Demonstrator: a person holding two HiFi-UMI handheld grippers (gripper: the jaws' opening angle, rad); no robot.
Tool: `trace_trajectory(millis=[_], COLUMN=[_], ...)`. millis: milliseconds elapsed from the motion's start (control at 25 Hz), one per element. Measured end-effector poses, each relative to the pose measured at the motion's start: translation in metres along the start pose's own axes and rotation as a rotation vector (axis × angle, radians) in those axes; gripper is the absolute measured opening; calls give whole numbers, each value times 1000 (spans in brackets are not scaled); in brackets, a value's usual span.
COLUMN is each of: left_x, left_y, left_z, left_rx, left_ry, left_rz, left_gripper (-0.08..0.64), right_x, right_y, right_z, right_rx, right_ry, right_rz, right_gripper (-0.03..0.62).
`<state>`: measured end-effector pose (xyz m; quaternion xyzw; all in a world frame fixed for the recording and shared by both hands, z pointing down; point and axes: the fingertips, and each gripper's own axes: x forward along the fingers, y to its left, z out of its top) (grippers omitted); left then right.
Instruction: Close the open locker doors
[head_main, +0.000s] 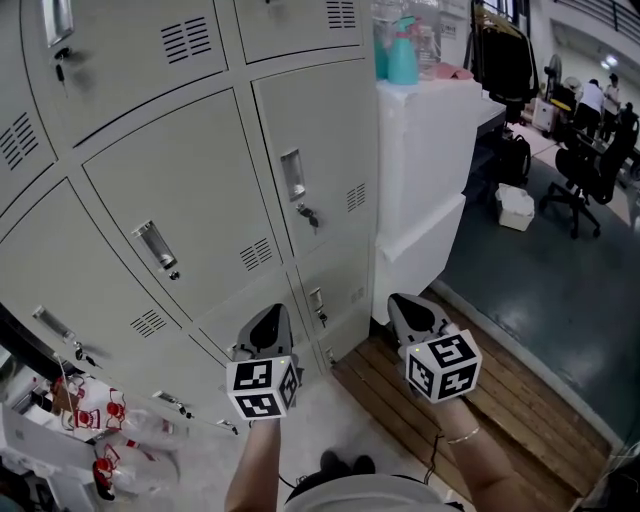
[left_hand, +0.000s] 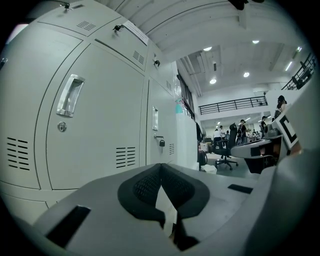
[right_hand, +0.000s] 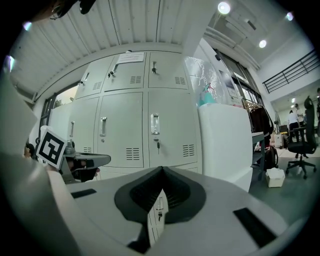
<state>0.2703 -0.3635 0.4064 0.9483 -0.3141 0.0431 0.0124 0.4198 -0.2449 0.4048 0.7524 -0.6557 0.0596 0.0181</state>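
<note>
The grey lockers (head_main: 170, 190) fill most of the head view, and every door seen whole there sits flush. The only hint of an open one is a dark slanting edge (head_main: 25, 345) at the far lower left, and I cannot tell for certain that it is a door. So the biggest risk is judging the job done while an open door stands outside the frame.

The white cabinet (head_main: 420, 180) stands just beside the last column, so a wide swing of the right arm could clip it. The wooden boards (head_main: 480, 420) underfoot may catch a foot during a sideways step.

Printed bags (head_main: 95, 410) lie at the foot of the lockers on the left. They could jam a low door before it latches.

The left gripper (head_main: 272, 312) and the right gripper (head_main: 402, 303) hover near the lowest doors. The fingers of both are clenched on nothing. Pushing with such narrow tips could skid on smooth metal, or leave a door bouncing back unlatched.

A key (head_main: 310, 216) hangs from one lock and could snag a passing tip.
</note>
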Motion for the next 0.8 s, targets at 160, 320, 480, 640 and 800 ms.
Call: trace_trajectory(millis=[160,320,480,640,800], left_x=[-5,-9,-12,-16,-19], left_y=[-3,-5,-7,-5,-1], left_z=[3,5,6,6,9], left_rx=[3,6,7,7,9], left_ry=[-4,-9,-12,-15,-19], left_rz=[14,26,33,42,50], left_gripper=[20,20,20,20,20], right_x=[-2,-3,-4,-2,0], right_y=[2,4,6,12,18], right_z=[0,0,0,1,1], right_rx=[-6,-11,-12,-8,-9], right_ry=[0,0,-8,-14,-12], right_rz=[17,35,40,54,68], right_gripper=[-3,-3,-3,-3,-3])
